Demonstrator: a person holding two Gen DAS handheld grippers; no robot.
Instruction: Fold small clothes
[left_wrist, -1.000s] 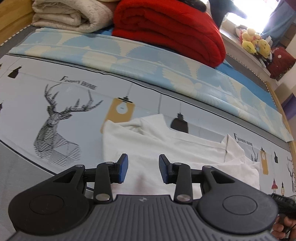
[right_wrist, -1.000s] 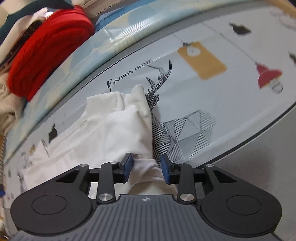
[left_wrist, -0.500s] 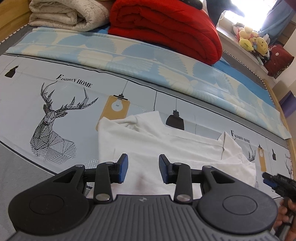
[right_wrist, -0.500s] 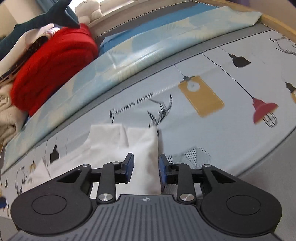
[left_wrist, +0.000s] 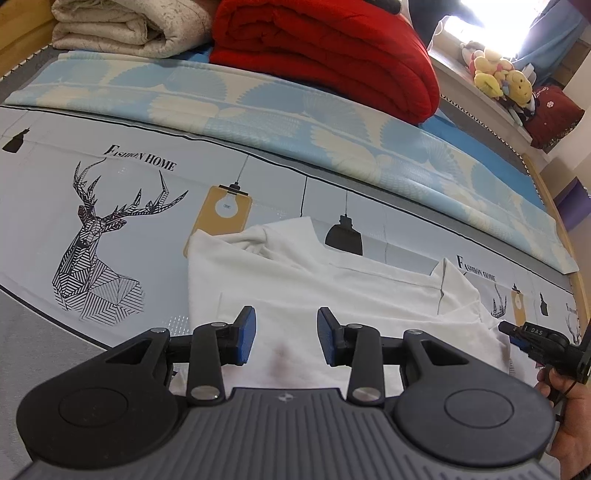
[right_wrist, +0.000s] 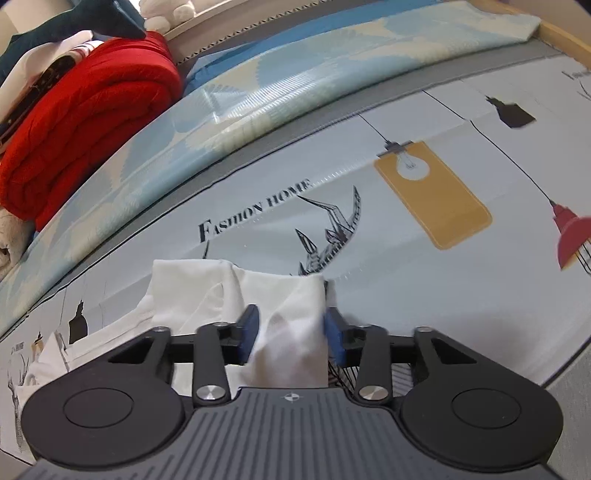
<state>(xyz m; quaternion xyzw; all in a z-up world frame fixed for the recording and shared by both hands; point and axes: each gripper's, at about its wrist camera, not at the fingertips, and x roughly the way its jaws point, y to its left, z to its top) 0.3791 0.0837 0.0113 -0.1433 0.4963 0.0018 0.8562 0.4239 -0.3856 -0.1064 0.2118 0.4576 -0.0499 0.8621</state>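
A small white garment (left_wrist: 332, 291) lies spread on the printed bed sheet (left_wrist: 122, 192). My left gripper (left_wrist: 286, 334) is open and empty just above the garment's near edge. In the right wrist view the garment's end (right_wrist: 288, 306) lies between the open fingers of my right gripper (right_wrist: 291, 334); the cloth fills the gap but the pads do not pinch it. The right gripper also shows in the left wrist view (left_wrist: 532, 338) at the garment's right end, with the hand that holds it.
A folded red blanket (left_wrist: 325, 51) and a folded cream blanket (left_wrist: 125, 26) lie at the back of the bed, behind a blue and cream patterned cloth (left_wrist: 295, 122). Plush toys (left_wrist: 498, 74) sit on a ledge at the back right. The bed's wooden edge (left_wrist: 554, 206) runs along the right.
My right gripper has lowered and flattened the white cloth's end, and its jaws have spread a little wider. My left gripper has pulled back slightly and stayed open.
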